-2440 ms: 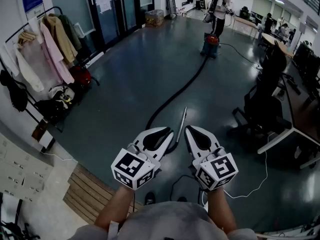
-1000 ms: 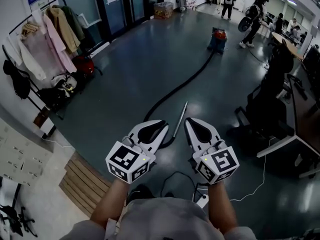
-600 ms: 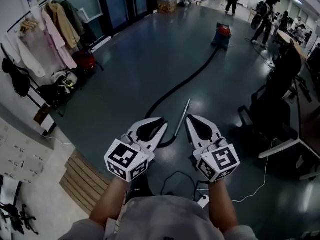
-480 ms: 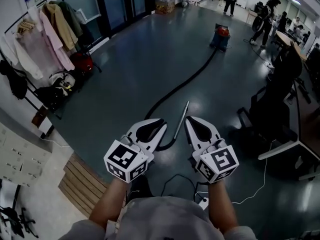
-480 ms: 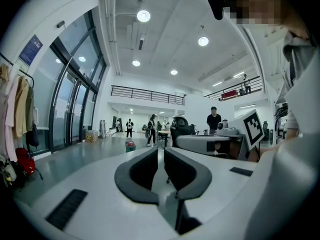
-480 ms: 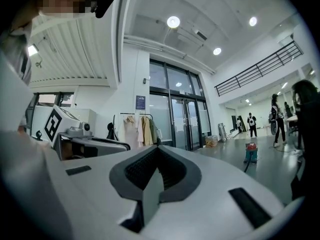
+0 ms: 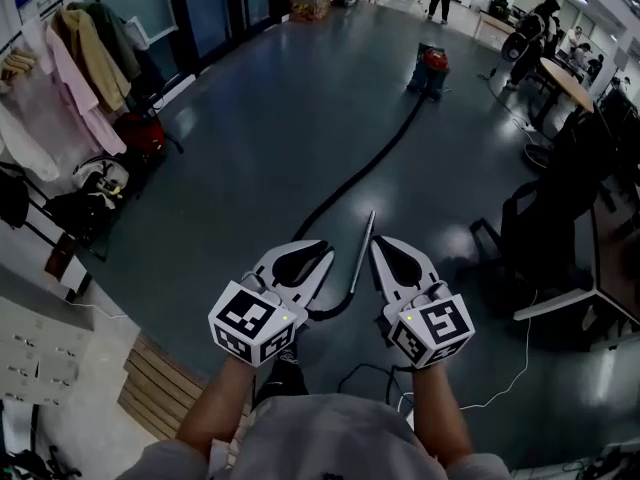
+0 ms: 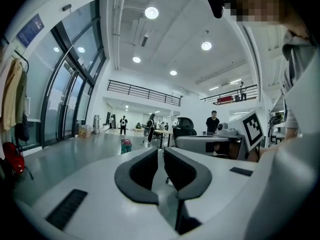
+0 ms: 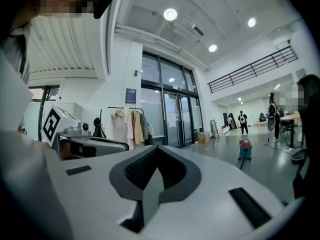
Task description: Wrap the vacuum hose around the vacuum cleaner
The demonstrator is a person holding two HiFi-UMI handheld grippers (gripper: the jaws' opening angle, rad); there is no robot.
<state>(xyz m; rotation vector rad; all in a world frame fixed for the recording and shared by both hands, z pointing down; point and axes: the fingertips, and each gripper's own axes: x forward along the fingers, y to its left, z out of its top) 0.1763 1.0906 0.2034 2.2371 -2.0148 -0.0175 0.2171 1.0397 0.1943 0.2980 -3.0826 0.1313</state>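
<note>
Both grippers are held level side by side in front of the person, pointing out over the dark floor [image 7: 240, 158]. The left gripper [image 7: 322, 256] has its fingers a narrow slit apart with nothing in the gap, as the left gripper view shows [image 8: 161, 152]. The right gripper [image 7: 380, 245] has its fingers pressed together on nothing, their tips meeting in a point in the right gripper view [image 9: 156, 150]. In the head view the metal wand [image 7: 364, 243] lies on the floor in the gap between the two sets of fingertips, below them and touched by neither. The black vacuum hose [image 7: 372, 160] runs from the wand's near end, curls under the left fingers, then stretches straight ahead and away from both fingertips. It ends at the red and blue vacuum cleaner [image 7: 428, 69], which stands far beyond the fingers and well apart from them. That vacuum cleaner shows small just left of the left fingers [image 8: 126, 145] and to the right of the right fingers [image 9: 244, 149]. Far left of the left fingers hangs a coat rack [image 7: 75, 53]. Right of the right fingers stand an office chair [image 7: 545, 213] and a desk [image 7: 585, 298]. A white cable [image 7: 505, 376] lies on the floor near the desk.
</note>
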